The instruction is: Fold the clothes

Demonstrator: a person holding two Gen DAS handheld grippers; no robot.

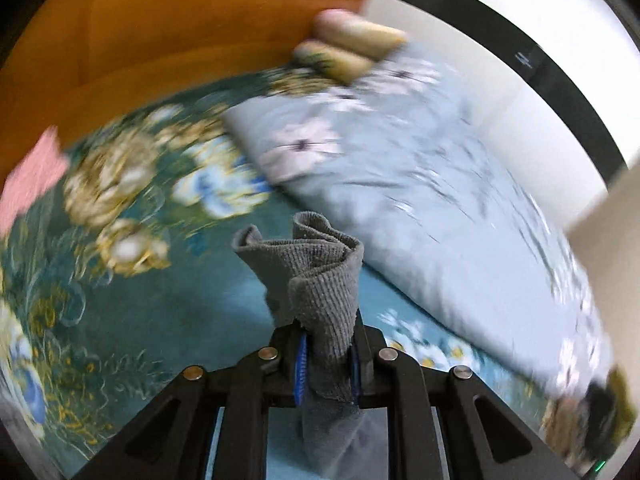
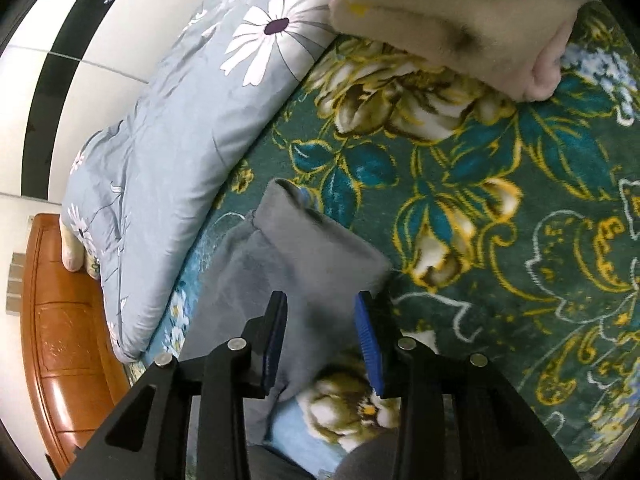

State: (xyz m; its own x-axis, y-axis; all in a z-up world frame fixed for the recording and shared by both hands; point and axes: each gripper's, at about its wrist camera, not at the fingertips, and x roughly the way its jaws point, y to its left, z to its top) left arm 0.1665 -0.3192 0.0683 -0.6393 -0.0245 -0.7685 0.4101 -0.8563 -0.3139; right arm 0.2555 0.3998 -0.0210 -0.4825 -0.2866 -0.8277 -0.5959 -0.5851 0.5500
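Two grippers worked over the bed (image 2: 520,200): left gripper (image 1: 326,364) jaws clenched on a grey cloth (image 1: 320,276), right gripper (image 2: 322,344) jaws released around it

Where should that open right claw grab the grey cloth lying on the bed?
Best guess: the grey cloth's folded far corner, approached from the near side. That edge stands slightly raised off the floral blanket, while the right claw already straddles the cloth, jaws open.
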